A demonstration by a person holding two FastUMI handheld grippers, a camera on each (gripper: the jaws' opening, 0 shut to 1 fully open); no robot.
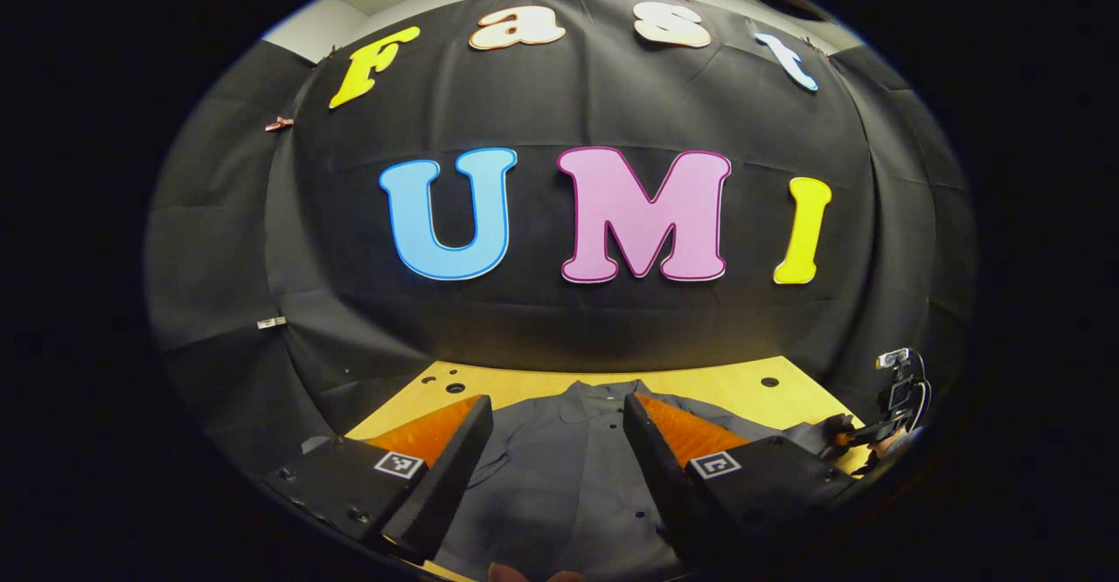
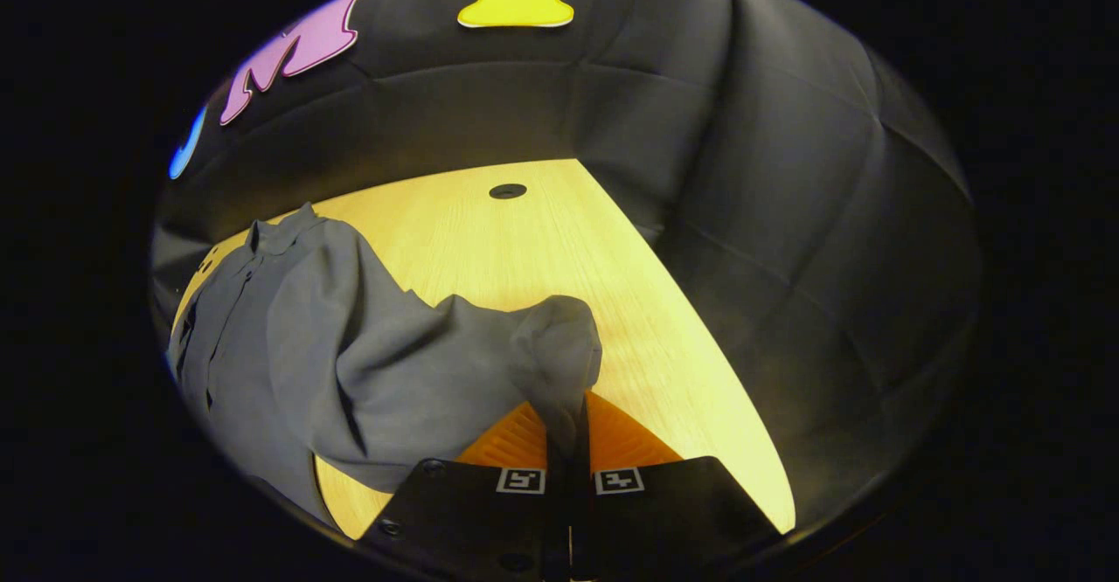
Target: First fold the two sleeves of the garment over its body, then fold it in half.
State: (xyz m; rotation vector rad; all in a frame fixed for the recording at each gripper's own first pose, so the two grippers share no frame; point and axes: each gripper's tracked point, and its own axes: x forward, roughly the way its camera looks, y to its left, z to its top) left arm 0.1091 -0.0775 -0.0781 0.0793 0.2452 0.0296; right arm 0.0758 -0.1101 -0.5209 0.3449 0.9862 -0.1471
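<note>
Shirt [image 1: 568, 477] lies flat on the wooden desk [image 1: 726, 385], a grey button-up with its collar toward the far edge by the black cloth wall [image 1: 612, 110]. In the left gripper view the left gripper [image 1: 559, 429] hangs above the body of the shirt with its two fingers spread wide apart, nothing between them; the row of buttons runs down the cloth under the gap. Far off at the right rim of that view sits the right gripper [image 1: 852, 432], at the desk's right edge, with a dark fold of sleeve at it.

In the right gripper view the right gripper [image 2: 568, 425] has its fingers pressed together on the end of the right sleeve [image 2: 489, 346] (the cuff bunches into a lump just above the tips). The sleeve rises off the desk [image 2: 542, 241] there and drapes back toward the shirt [image 2: 262, 329], which lies along the desk's left side in this view. A small dark hole [image 2: 508, 190] sits in the desk near its far edge, well apart from the cloth.
</note>
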